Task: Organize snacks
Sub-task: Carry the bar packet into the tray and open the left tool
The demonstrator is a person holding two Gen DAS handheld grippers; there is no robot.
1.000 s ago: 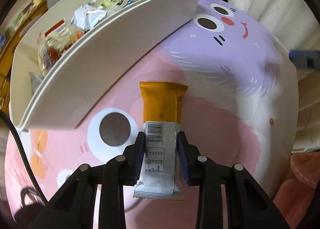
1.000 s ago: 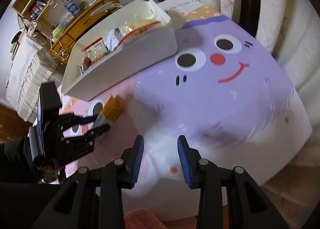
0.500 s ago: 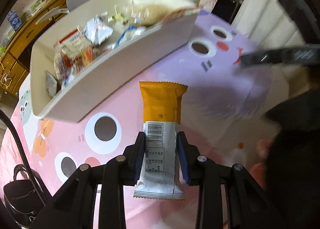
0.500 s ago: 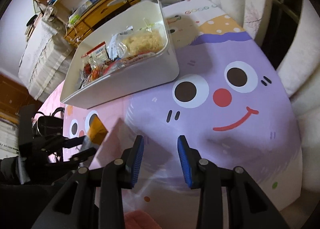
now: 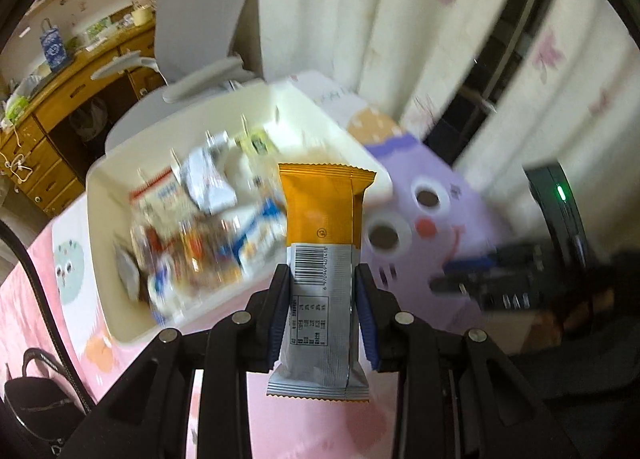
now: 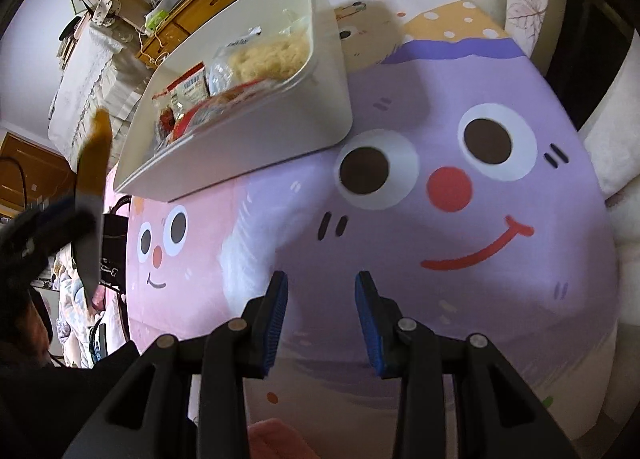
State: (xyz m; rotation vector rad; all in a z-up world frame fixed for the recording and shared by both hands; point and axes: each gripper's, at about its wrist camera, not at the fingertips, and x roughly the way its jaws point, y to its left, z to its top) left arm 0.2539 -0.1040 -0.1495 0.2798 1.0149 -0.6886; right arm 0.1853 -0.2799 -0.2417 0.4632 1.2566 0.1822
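Here we held the orange-and-silver foil snack bar (image 5: 322, 263) lengthwise in our clenched left tongs (image 5: 322, 311), its orange end aimed at the white plastic snack bin (image 5: 120, 323) just ahead and below, while our nearer-set right tongs (image 6: 321, 315) hung released, holding nothing.

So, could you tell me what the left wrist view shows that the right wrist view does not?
Only the left wrist view shows the left gripper shut on the snack bar with its barcode label facing the camera, plus a grey office chair. Only the right wrist view shows the right gripper close up, its jaws apart with nothing between them, and the pink cartoon face. Both show the white bin of snacks and the purple cartoon face.
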